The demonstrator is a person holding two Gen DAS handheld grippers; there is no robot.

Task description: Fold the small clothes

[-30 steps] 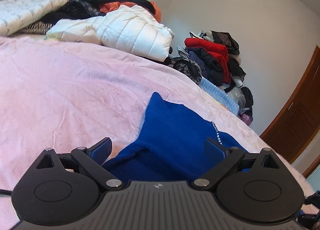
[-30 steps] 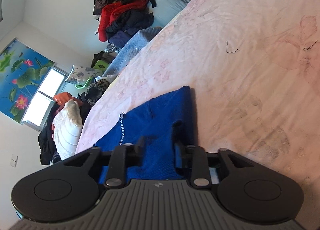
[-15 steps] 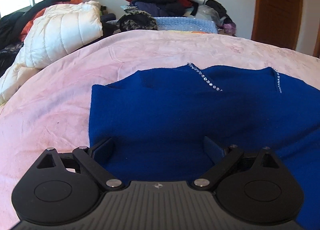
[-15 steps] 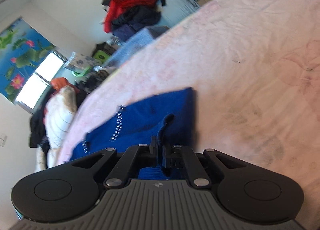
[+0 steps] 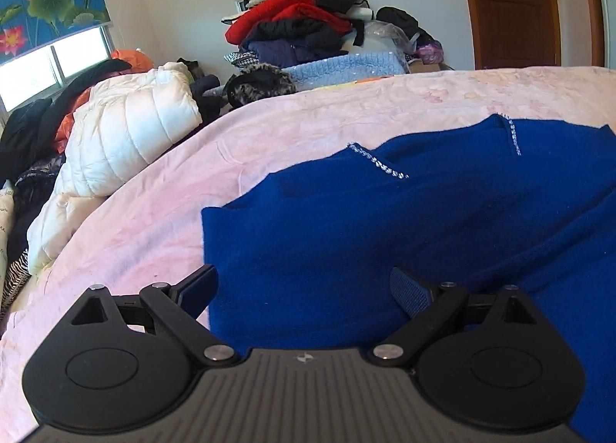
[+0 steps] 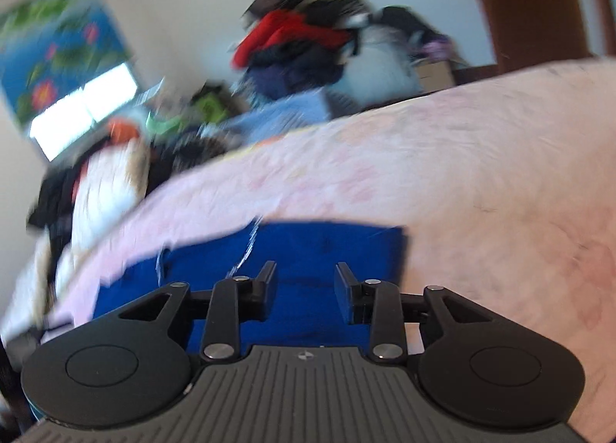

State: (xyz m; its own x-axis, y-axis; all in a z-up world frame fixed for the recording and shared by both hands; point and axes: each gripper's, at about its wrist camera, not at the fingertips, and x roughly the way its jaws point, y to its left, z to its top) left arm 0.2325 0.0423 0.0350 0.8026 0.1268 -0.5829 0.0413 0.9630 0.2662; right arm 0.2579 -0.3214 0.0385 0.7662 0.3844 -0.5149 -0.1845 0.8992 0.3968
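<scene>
A blue knit top with a sparkly trimmed neckline lies flat on the pink bedspread. In the left wrist view my left gripper is open wide and empty, low over the top's near left edge. In the right wrist view, which is motion-blurred, the same top lies under my right gripper. The right jaws stand apart with nothing between them, just above the fabric near its right edge.
A white puffer jacket and dark clothes lie on the bed's far left. A heap of red, black and blue clothes stands against the back wall. A wooden door is at the right.
My right gripper was shut on a fold of the blue top and has opened and let it go; the view swung fast. My left gripper shifted slightly left, still open.
</scene>
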